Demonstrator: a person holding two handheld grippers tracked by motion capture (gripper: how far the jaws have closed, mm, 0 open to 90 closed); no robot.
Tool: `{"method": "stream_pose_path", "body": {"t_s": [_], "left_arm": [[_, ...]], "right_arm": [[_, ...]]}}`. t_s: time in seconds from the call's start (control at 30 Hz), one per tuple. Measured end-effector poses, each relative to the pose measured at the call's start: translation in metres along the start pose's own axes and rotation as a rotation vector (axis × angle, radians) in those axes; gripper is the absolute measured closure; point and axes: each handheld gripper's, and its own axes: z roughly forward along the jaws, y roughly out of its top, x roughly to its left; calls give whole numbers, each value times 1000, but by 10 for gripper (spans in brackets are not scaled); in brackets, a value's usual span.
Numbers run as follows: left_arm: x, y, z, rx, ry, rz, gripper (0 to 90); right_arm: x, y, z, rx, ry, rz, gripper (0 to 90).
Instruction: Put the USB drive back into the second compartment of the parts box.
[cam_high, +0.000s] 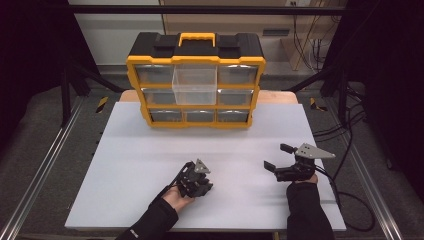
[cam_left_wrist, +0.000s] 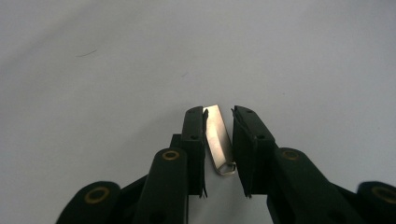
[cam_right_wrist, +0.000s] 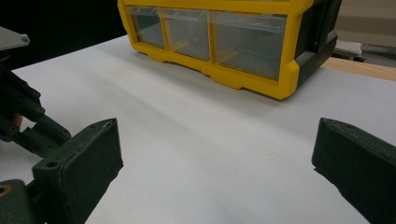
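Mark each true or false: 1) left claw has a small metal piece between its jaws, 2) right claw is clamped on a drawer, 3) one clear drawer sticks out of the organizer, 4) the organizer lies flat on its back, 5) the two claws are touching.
1) True. The left claw has a thin metal piece between its jaws, which stand close around it on the white table.
2) False. The right claw is wide open and holds nothing.
3) True. A clear drawer stands pulled out of the organizer, in its middle column.
4) False. It stands upright, yellow handle on top.
5) False. They sit apart on the table.
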Motion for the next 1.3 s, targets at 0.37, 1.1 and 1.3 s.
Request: {"method": "stream_pose_path", "body": {"t_s": [0.37, 1.1, 1.3], "left_arm": [[-1, 1, 0, 9, -1, -8, 780], [4, 1, -3, -7, -34, -40, 789], [9, 3, -13, -34, -32, -49, 789]], "right_arm": [[0, 0, 0, 1, -1, 1, 19], [0, 0, 0, 0, 0, 2, 20], [0, 0, 0, 1, 2, 2, 20]]}}
